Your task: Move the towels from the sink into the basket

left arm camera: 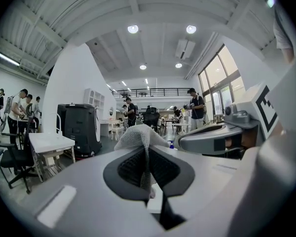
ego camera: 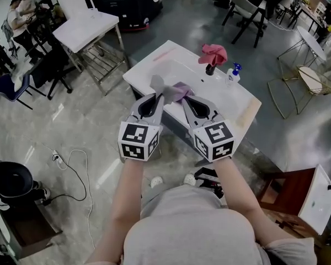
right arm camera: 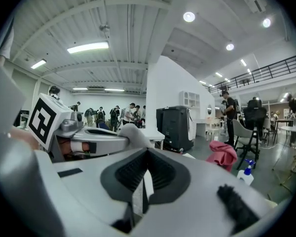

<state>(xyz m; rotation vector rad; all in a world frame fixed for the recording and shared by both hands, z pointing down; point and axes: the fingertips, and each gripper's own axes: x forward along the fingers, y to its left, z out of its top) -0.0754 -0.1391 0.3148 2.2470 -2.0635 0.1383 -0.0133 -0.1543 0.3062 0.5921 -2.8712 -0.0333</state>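
My two grippers are held side by side over the front edge of the white sink unit [ego camera: 154, 65]. The left gripper [ego camera: 156, 96] is shut on a grey towel [ego camera: 157, 84]. The left gripper view shows that grey towel [left arm camera: 140, 135] bunched up above the closed pads. Just to its right, the right gripper [ego camera: 185, 100] is shut on a pale purple towel [ego camera: 182, 90]; only a thin pale edge [right arm camera: 147, 184] shows between its pads. A pink towel [ego camera: 213, 52] is draped over the tap at the back of the sink. No basket is in view.
A spray bottle with a blue top [ego camera: 233, 73] stands on the counter right of the tap. A white table [ego camera: 87, 27] is at the far left and a black unit [ego camera: 129, 4] behind the sink. A cable [ego camera: 71, 164] lies on the floor. People sit and stand in the background.
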